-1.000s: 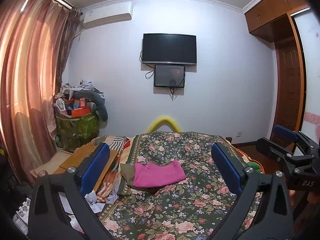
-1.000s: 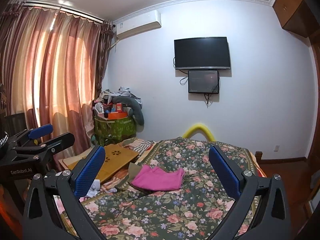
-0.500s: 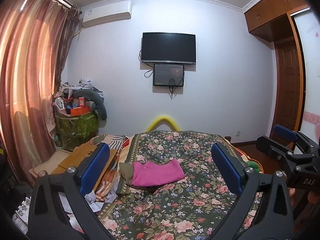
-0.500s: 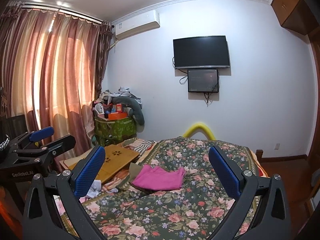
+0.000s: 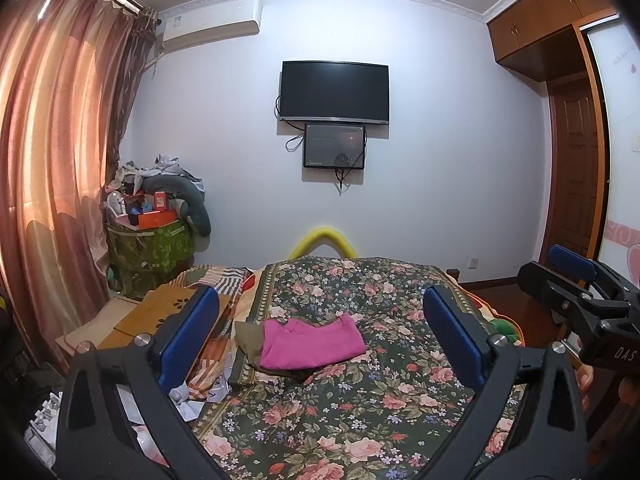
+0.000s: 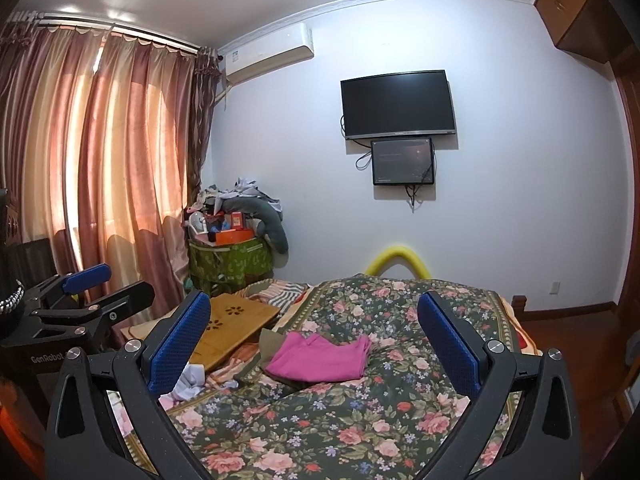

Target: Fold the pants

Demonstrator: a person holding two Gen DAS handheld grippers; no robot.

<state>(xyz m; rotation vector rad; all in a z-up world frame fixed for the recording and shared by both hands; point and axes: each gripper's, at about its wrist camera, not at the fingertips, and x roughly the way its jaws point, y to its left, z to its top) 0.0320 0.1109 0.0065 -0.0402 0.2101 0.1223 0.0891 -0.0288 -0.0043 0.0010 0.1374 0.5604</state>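
Pink pants (image 5: 312, 344) lie folded into a flat rectangle on the floral bedspread (image 5: 360, 400), on top of an olive-brown garment (image 5: 248, 336). They also show in the right wrist view (image 6: 320, 358). My left gripper (image 5: 320, 336) is open and empty, held in the air well short of the pants. My right gripper (image 6: 314, 346) is open and empty too, held at a similar height and distance. The right gripper shows at the right edge of the left wrist view (image 5: 576, 280), and the left gripper at the left edge of the right wrist view (image 6: 80, 292).
A wooden lap tray (image 6: 236, 320) and crumpled papers (image 5: 188, 400) lie left of the bed. A green hamper piled with clutter (image 5: 152, 240) stands by the curtains (image 5: 52, 160). A TV (image 5: 334, 92) hangs on the far wall. A wardrobe (image 5: 576, 140) is at right.
Both views shift very slightly; the room sits a little lower and closer in frame. The pants have not moved and both grippers stay open.
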